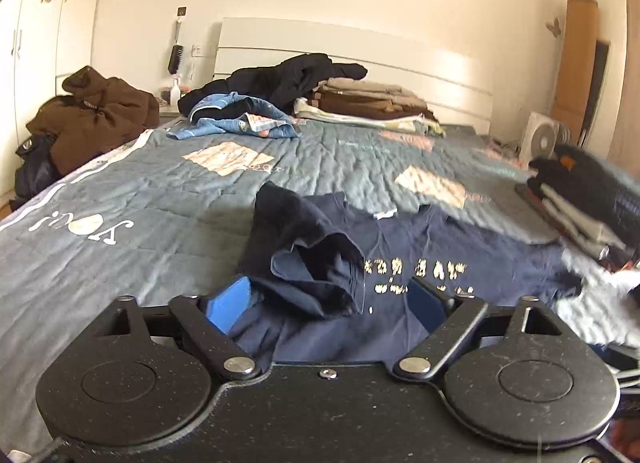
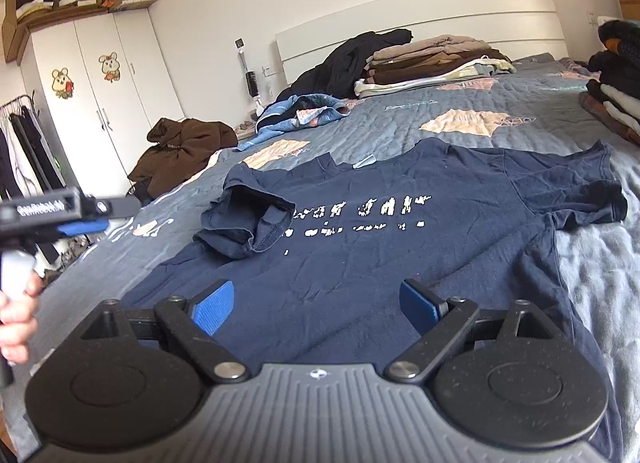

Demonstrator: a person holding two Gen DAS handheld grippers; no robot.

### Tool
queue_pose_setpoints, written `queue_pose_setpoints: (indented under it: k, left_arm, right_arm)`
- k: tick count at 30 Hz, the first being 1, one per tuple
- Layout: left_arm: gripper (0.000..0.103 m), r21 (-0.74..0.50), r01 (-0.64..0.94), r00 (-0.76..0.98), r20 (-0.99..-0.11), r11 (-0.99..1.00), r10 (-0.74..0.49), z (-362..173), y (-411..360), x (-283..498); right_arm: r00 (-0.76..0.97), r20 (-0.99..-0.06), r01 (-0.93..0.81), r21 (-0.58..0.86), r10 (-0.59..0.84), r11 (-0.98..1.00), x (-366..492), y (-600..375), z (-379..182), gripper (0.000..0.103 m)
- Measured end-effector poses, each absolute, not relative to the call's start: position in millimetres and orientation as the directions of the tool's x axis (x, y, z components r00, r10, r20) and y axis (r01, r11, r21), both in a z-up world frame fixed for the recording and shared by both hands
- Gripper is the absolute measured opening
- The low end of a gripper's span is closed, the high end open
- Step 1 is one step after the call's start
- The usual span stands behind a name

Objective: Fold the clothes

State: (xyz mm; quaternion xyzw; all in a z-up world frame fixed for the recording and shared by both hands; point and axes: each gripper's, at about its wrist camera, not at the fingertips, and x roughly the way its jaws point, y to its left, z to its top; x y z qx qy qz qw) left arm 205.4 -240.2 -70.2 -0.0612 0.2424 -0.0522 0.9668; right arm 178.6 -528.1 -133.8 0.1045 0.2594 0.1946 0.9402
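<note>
A navy T-shirt (image 2: 400, 247) with cracked white print lies face up on the blue-grey quilt (image 2: 500, 103). Its left sleeve (image 2: 248, 223) is folded inward onto the chest, and the right sleeve (image 2: 580, 187) is spread out. My right gripper (image 2: 316, 305) is open over the shirt's lower part with nothing between its blue pads. In the left wrist view the same shirt (image 1: 420, 275) lies ahead, with the folded sleeve (image 1: 312, 259) just beyond my left gripper (image 1: 328, 303), which is open over the cloth. In the right wrist view the left gripper (image 2: 60, 215) shows at the left edge, in a hand (image 2: 16, 315).
A stack of folded clothes (image 1: 368, 103) and a dark unfolded heap (image 1: 280, 79) lie by the headboard, with a blue patterned garment (image 1: 240, 119) in front. Another folded stack (image 2: 616, 95) sits on the bed's right side. A brown hoodie (image 2: 184, 147) lies off the left edge.
</note>
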Motion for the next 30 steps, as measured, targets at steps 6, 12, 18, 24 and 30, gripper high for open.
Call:
queue_pose_setpoints:
  k: [6, 12, 18, 24, 30]
  left_arm:
    - [0.086, -0.184, -0.02, 0.888, -0.454, 0.983, -0.067, -53.2, -200.3, 211.7]
    - [0.086, -0.313, -0.076, 0.887, -0.455, 0.947, -0.08, -45.2, -161.9, 220.8]
    - [0.087, -0.342, -0.107, 0.887, -0.457, 0.934, -0.065, -43.6, -143.3, 223.8]
    - [0.087, -0.356, -0.124, 0.877, -0.475, 0.926, -0.065, -46.7, -137.5, 228.6]
    - [0.087, -0.354, -0.112, 0.869, -0.488, 0.929, -0.081, -50.0, -139.3, 229.5]
  right_arm:
    - [0.797, -0.486, -0.32, 0.162, 0.358, 0.933, 201.8, -486.1, -122.8, 0.09]
    - [0.821, -0.451, -0.503, -0.278, 0.352, 0.818, 245.7, -409.5, -100.5, 0.089]
    - [0.811, -0.484, -0.584, -0.639, 0.329, 0.5, 295.8, -352.8, -113.2, 0.086]
    - [0.78, -0.507, -0.616, -0.725, 0.366, 0.307, 326.0, -321.6, -123.6, 0.077]
    - [0.739, -0.552, -0.66, -0.708, 0.387, 0.251, 340.6, -297.8, -129.8, 0.011]
